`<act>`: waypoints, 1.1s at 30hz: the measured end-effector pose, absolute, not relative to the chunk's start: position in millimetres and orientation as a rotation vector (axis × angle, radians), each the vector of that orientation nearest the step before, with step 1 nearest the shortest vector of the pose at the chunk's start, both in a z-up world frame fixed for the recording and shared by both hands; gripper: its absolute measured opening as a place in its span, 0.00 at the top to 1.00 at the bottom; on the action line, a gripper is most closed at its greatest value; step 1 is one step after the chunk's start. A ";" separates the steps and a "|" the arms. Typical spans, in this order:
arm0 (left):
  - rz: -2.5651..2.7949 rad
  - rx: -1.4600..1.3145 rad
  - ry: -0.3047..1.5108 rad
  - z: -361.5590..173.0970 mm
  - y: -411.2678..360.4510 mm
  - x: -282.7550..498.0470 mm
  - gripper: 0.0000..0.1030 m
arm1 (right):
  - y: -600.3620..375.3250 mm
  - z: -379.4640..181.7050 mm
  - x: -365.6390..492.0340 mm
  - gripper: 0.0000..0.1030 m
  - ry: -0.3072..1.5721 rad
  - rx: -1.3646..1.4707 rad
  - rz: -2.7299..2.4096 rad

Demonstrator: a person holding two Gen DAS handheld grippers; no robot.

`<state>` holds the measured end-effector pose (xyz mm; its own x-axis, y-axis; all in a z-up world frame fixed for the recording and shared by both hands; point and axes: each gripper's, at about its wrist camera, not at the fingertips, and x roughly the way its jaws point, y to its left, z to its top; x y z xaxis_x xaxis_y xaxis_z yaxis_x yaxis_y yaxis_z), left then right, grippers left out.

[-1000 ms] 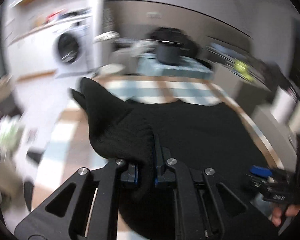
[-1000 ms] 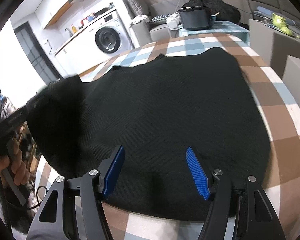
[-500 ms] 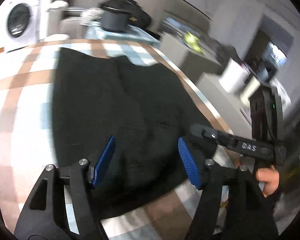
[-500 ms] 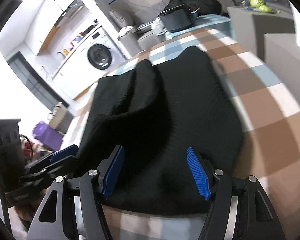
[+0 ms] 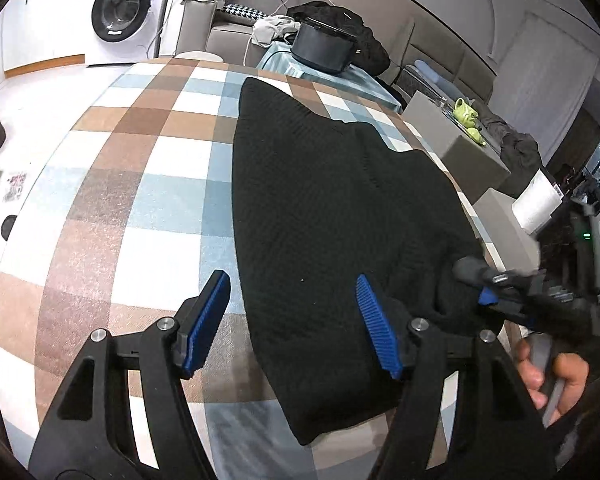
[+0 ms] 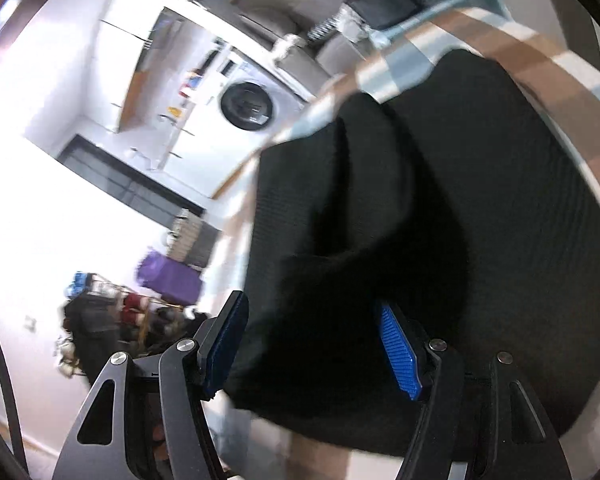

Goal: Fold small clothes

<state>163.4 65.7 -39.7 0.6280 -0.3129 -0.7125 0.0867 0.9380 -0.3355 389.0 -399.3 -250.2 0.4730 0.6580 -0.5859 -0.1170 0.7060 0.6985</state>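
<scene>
Left wrist view sharp, evenly lit, soft indoor light; strong fisheye bend, dark vignette at corners. Black knit garment (image 5: 332,216) swallows detail; checked brown, blue and white tablecloth (image 5: 140,184) crisp. Blue-padded black right gripper (image 5: 496,292) smeared at right edge. Right wrist view heavily motion-blurred, tilted; left side blown out to white glare. White front-loading washing machine (image 6: 248,106) soft, hazy. Garment folds near-black, texture faint.

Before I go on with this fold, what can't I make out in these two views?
- Right gripper, left wrist view: motion-blurred, jaw state unclear there.
- Black garment, right wrist view: blurred; near hem hidden behind the fingers.
- Layers under the fold: black on black in both views.
</scene>
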 end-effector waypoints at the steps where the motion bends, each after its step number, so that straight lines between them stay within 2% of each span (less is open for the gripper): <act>1: -0.234 -0.279 0.863 -40.1 66.2 164.0 0.39 | -395.9 -253.2 390.2 0.56 0.975 0.626 0.515; 4: -0.233 -0.265 0.854 -38.9 61.6 164.5 0.39 | -393.8 -249.5 387.0 0.89 0.951 0.642 0.565; 5: -0.230 -0.265 0.851 -38.4 62.7 163.3 0.39 | -395.7 -241.1 381.7 0.92 0.910 0.650 0.601; 8: -0.220 -0.264 0.854 -39.3 54.5 164.4 0.39 | -414.5 -212.4 357.7 0.94 0.755 0.713 0.742; 11: -0.218 -0.270 0.872 -45.5 48.1 165.4 0.39 | -427.5 -223.5 354.1 0.94 0.844 0.660 0.632; 13: -0.215 -0.269 0.891 -50.8 46.8 167.5 0.39 | -433.7 -245.5 357.1 0.93 0.961 0.579 0.465; 15: -0.218 -0.263 0.909 -54.8 45.6 166.8 0.39 | -441.2 -257.4 357.2 0.90 1.012 0.632 0.438; 17: -0.225 -0.253 0.918 -56.7 44.1 163.3 0.39 | -443.8 -250.8 353.9 0.85 0.971 0.654 0.435; 18: -0.232 -0.251 0.921 -57.6 43.9 161.5 0.39 | -443.5 -245.2 352.2 0.75 0.948 0.642 0.434; 19: -0.242 -0.250 0.926 -58.7 43.2 159.9 0.39 | -442.4 -236.9 350.4 0.70 0.912 0.632 0.442; 21: -0.266 -0.242 0.946 -61.8 41.4 157.5 0.39 | -438.3 -224.2 350.8 0.68 0.870 0.623 0.480; 23: -0.273 -0.215 0.962 -64.2 38.7 155.3 0.39 | -433.5 -216.9 354.0 0.59 0.842 0.609 0.498; 28: -0.249 -0.206 0.963 -64.8 41.0 149.8 0.39 | -427.7 -202.3 362.8 0.57 0.828 0.488 0.467; 33: -0.231 -0.234 0.966 -67.2 47.4 155.0 0.39 | -433.5 -227.1 367.5 0.54 0.962 0.485 0.423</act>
<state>155.0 47.4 -67.2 0.5481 -0.2962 -0.7822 0.0893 0.9506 -0.2974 367.5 -433.5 -227.1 0.5066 0.5429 -0.6698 -0.1262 0.8152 0.5653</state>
